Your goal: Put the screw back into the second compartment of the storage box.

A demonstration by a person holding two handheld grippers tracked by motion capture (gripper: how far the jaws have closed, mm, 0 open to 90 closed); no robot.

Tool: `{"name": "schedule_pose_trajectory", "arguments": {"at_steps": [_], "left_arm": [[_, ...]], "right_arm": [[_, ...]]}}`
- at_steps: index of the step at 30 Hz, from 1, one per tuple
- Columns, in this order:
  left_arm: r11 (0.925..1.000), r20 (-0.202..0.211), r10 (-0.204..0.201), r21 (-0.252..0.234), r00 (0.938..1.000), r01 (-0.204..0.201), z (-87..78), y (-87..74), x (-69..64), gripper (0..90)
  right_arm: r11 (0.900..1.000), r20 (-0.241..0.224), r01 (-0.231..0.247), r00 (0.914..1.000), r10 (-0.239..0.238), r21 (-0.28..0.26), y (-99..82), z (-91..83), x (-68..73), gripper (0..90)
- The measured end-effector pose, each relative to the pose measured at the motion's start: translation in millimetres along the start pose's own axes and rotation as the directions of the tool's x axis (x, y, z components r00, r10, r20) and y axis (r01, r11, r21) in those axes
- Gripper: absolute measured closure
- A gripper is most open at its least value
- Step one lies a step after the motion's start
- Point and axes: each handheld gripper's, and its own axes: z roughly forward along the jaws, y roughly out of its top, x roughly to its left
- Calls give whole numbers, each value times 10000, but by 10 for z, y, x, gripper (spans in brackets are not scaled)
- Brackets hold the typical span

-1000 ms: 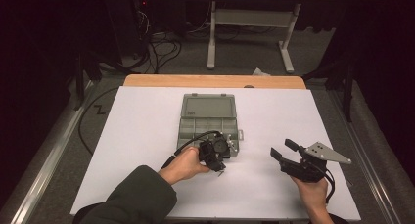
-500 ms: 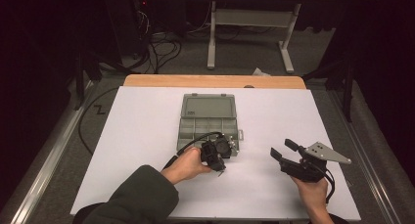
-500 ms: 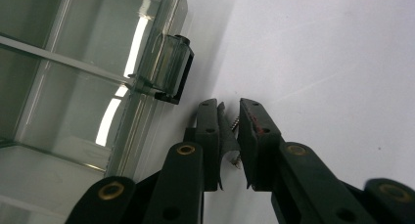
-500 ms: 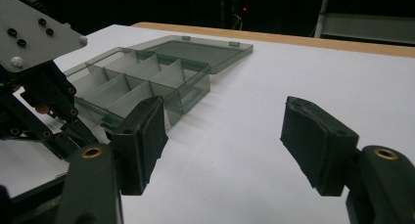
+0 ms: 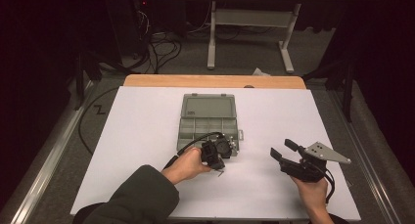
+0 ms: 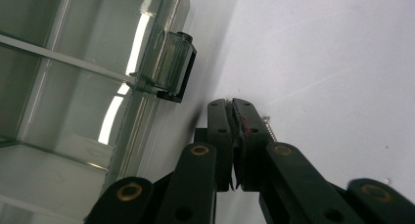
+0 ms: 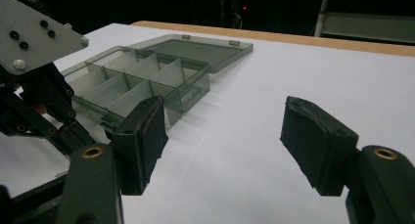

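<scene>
Left gripper view | screw (image 6: 268, 127) beside shut left claw (image 6: 234, 111) tips; near box (image 6: 98, 77)

Surroundings — table and floor
White table cover (image 5: 147, 136) over a wooden tabletop (image 5: 215, 81); beyond, black cables (image 5: 161, 48) on grey floor — white desk frame (image 5: 249, 23) standing behind.

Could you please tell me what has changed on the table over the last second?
The left hand-held gripper has just been closing its jaws and is now shut on a small screw lying on the white table beside the compartment box. Neither hand has visibly moved. The right hand-held gripper stays open, and the box stays open.
</scene>
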Motion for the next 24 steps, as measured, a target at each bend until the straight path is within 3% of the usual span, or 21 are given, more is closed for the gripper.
{"name": "schedule_pose_trajectory", "arguments": {"at_steps": [9, 24], "left_arm": [[9999, -13, -112, -76, 9999, 112, -42, -25, 30, 872], [9974, -12, -489, -526, 9988, 488, -255, -135, 101, 873]], "right_arm": [[10000, 15, 39, 10000, -38, -22, -2, 1, 1, 345], [10000, -29, 94, 10000, -94, -22, -1, -3, 16, 344]]}}
